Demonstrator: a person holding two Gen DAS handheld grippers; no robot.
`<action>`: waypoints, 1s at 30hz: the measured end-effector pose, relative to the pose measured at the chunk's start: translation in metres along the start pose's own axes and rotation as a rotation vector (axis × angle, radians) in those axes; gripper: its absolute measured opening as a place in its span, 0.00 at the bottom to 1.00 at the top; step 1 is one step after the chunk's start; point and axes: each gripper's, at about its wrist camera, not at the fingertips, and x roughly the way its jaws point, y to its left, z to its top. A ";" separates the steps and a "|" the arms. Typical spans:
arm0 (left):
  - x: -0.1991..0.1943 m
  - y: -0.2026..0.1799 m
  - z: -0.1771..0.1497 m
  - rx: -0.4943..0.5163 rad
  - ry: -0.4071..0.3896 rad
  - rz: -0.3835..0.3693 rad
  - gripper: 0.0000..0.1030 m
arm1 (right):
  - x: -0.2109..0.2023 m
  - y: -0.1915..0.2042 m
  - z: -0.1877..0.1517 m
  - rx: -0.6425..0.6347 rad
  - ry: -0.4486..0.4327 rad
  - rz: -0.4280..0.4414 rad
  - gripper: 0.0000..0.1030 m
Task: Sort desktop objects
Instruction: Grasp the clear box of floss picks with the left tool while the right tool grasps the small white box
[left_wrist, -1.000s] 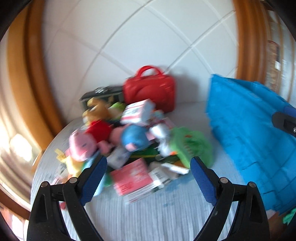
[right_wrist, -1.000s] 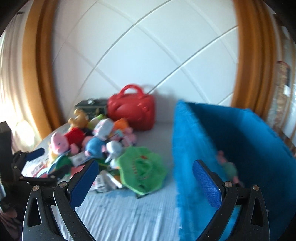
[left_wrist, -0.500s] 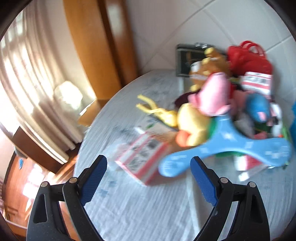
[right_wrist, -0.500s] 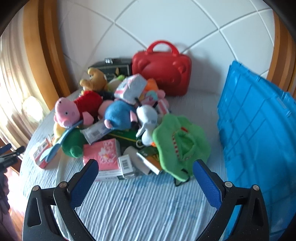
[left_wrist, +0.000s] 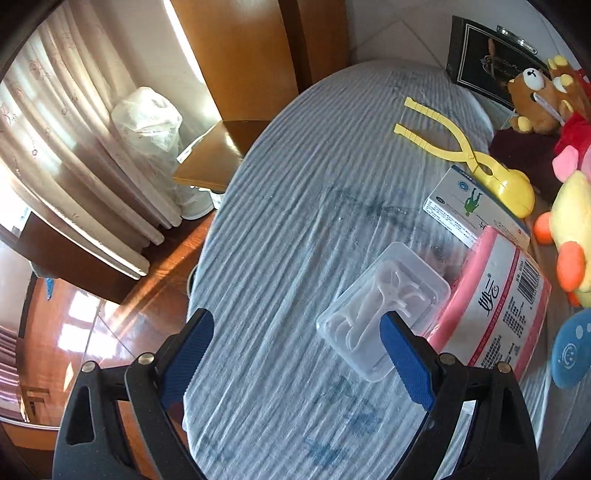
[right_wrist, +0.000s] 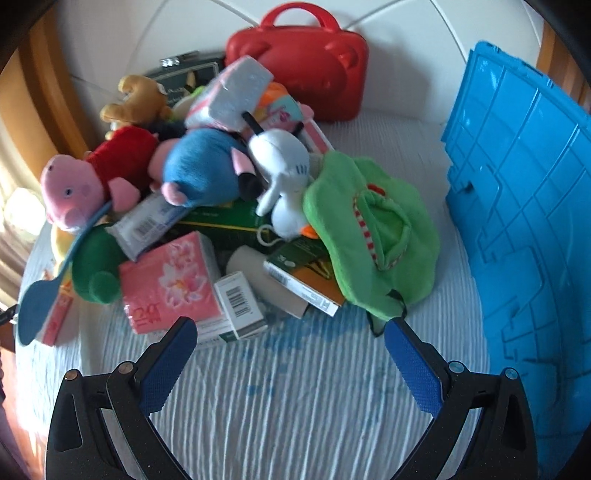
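Left gripper (left_wrist: 295, 332): fingers spread wide, nothing between them, low over the striped tablecloth (left_wrist: 295, 206). Its right fingertip sits in front of a clear plastic box (left_wrist: 384, 310) holding white floss picks; whether they touch, cannot tell. Just right of the box, touching it, a pink packet (left_wrist: 495, 295) with a barcode. Beyond these a white medicine carton (left_wrist: 465, 210), with yellow plastic tongs (left_wrist: 461, 147) lying partly over it. Far right: brown bear plush (left_wrist: 535, 99), black framed box (left_wrist: 480, 62) standing behind it.

Right gripper (right_wrist: 290, 338): fingers spread wide, empty, near edge of the heap. Heap from left: blue shoehorn-like paddle (right_wrist: 37, 306), pink pig plush (right_wrist: 70, 192), pink tissue pack (right_wrist: 170, 284), small barcode carton (right_wrist: 240, 302), blue plush (right_wrist: 199, 170), white plush (right_wrist: 284, 173), green plush hat (right_wrist: 373, 236). Red toy case (right_wrist: 306, 62) stands at the far side against the wall. Blue crate (right_wrist: 524, 206) stands at the right, apart from the heap.
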 end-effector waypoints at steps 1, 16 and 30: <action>0.002 -0.005 0.001 0.017 0.001 -0.020 0.90 | 0.004 -0.002 0.000 0.010 0.009 -0.003 1.00; 0.040 -0.045 0.011 0.167 0.121 -0.141 0.90 | 0.050 0.000 -0.004 0.067 0.094 -0.023 1.00; 0.036 -0.032 0.003 0.071 0.097 -0.186 0.74 | 0.075 0.024 0.000 -0.045 0.147 -0.024 0.83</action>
